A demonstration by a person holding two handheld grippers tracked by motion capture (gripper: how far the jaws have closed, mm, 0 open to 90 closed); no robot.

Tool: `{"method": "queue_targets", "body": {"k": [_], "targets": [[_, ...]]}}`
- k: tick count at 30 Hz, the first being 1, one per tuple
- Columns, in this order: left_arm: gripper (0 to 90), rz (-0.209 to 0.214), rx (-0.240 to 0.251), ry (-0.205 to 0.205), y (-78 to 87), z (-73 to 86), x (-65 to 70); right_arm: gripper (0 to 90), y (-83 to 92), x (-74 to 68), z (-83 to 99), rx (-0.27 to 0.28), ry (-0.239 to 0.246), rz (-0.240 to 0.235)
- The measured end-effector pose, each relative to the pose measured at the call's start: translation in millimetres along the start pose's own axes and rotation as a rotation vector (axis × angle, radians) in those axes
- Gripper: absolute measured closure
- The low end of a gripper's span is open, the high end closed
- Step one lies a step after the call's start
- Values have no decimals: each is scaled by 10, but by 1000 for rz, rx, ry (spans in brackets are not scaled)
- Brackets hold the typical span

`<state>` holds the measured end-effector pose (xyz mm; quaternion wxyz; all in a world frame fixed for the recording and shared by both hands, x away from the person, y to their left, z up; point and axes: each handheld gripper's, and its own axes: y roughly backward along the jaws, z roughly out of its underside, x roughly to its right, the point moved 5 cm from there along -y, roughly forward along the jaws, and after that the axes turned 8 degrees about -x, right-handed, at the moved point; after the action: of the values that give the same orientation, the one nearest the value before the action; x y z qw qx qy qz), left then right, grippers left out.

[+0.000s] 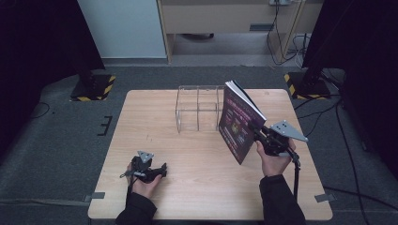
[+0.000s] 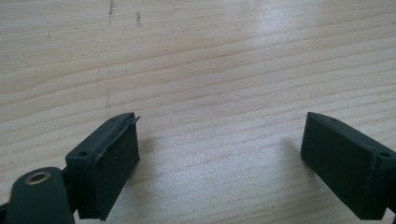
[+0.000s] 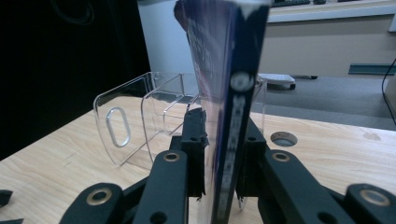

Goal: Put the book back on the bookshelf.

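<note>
Black jaws of the right gripper pinch a dark purple book by its spine edge, one pad against each cover, so it stands upright between them above the table. Just beyond those jaws stands a clear acrylic rack. Over by the person's other hand, the left gripper rests low on the wood, jaws spread wide with bare tabletop between them.

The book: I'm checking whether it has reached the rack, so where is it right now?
In the high view the book is at the table's right, clamped upright in the right gripper, just right of the clear acrylic rack and not yet inside it.
</note>
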<state>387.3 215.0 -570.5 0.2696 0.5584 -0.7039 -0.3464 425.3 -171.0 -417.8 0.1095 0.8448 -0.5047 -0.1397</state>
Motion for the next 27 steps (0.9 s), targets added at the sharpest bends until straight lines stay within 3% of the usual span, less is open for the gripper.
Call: {"method": "queue_targets", "body": {"k": [13, 27], "targets": [[106, 0, -1, 0, 0, 0, 0, 843, -70, -1, -2, -28, -59, -3], [106, 1, 0, 1, 0, 0, 0, 844, -139, -92, -231, -4, -51, -5]]}}
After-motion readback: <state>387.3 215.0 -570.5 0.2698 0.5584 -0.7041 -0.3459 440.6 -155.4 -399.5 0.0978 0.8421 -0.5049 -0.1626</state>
